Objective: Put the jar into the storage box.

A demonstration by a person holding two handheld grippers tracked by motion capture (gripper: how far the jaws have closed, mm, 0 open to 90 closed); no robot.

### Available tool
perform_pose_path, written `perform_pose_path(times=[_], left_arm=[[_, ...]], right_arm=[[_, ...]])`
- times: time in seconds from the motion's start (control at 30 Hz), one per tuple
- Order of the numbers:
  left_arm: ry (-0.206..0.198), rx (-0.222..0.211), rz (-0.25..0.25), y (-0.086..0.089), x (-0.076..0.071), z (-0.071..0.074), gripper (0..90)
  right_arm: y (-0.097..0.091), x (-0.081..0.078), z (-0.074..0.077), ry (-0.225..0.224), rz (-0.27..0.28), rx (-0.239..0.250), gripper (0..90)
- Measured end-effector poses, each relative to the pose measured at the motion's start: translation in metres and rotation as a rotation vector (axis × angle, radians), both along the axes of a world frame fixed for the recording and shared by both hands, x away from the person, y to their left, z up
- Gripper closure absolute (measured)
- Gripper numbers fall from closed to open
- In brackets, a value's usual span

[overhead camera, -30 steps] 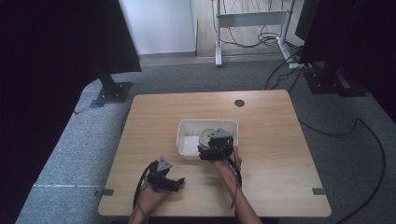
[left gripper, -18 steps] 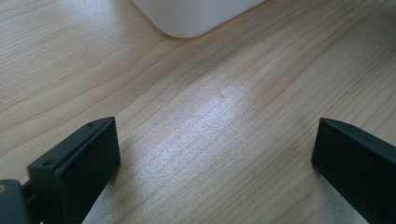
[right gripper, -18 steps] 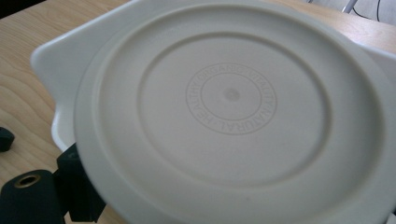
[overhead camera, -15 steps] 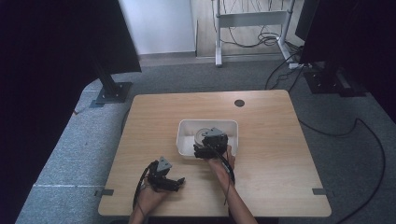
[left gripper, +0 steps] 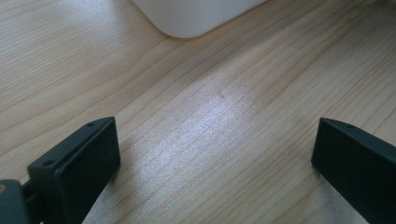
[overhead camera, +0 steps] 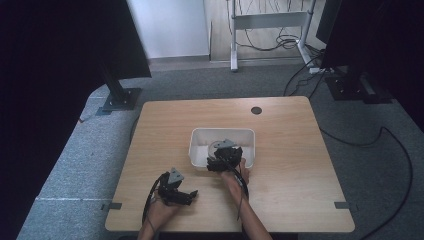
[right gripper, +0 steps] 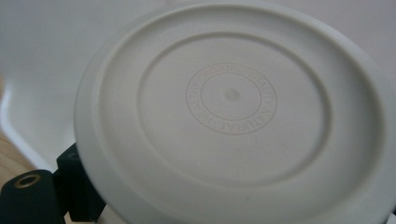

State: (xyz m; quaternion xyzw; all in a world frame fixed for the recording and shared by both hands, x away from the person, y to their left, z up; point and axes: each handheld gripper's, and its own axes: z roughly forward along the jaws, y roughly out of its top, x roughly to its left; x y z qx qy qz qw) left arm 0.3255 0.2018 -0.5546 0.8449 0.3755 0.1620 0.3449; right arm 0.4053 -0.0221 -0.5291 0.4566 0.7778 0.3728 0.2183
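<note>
Nearest the person, the left gripper (overhead camera: 176, 192) is idling low over the bare wooden table (overhead camera: 300, 200), jaws spread wide with nothing between them; in the left gripper view just wood grain is lying between the two black jaws, with a corner of the white bin (left gripper: 196, 16) ahead.

A little farther out, the right gripper (overhead camera: 224, 159) is reaching over the near wall of the white bin (overhead camera: 250, 134), which is sitting around the middle of the table. In the right gripper view a round off-white plate (right gripper: 233, 116), underside with raised rings and a stamped circle, is sitting right up against the camera, its lower edge meeting one black jaw at bottom left. It looks like the jaws are pinching the plate's rim, though the second jaw is hidden behind it. The plate is hanging inside or just above the bin.

Progress guess: the plate seems gripped, and is either being lifted out or set in; can't tell which. Left gripper isn't doing anything yet.
</note>
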Motion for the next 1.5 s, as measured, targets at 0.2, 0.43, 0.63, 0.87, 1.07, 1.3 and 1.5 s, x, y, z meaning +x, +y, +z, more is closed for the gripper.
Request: perform_pose_path(times=[0.2,0.43,0.63,0.87,1.07,1.3,1.5], left_arm=[[0.0,0.0,0.0,0.0,0.0,0.0,0.9],[0.0,0.0,0.0,0.0,0.0,0.0,0.9],[0.0,0.0,0.0,0.0,0.0,0.0,0.9],[0.0,0.001,0.0,0.0,0.0,0.0,0.9],[0.0,0.0,0.0,0.0,0.0,0.0,0.9],[0.001,0.002,-0.001,0.0,0.0,0.0,0.9],[-0.001,0.003,-0.001,0.0,0.0,0.0,0.9]], right_arm=[[-0.002,0.001,-0.001,0.002,-0.008,0.022,8.8],[-0.001,0.0,-0.002,0.002,-0.006,0.019,8.6],[-0.002,0.0,0.0,0.005,0.018,0.021,4.3],[-0.003,-0.003,0.003,-0.015,0.037,0.018,2.6],[-0.006,-0.006,0.005,-0.028,0.049,0.017,2.5],[-0.008,-0.011,0.011,-0.055,0.058,0.013,2.8],[-0.011,-0.015,0.017,-0.064,0.065,0.01,2.8]])
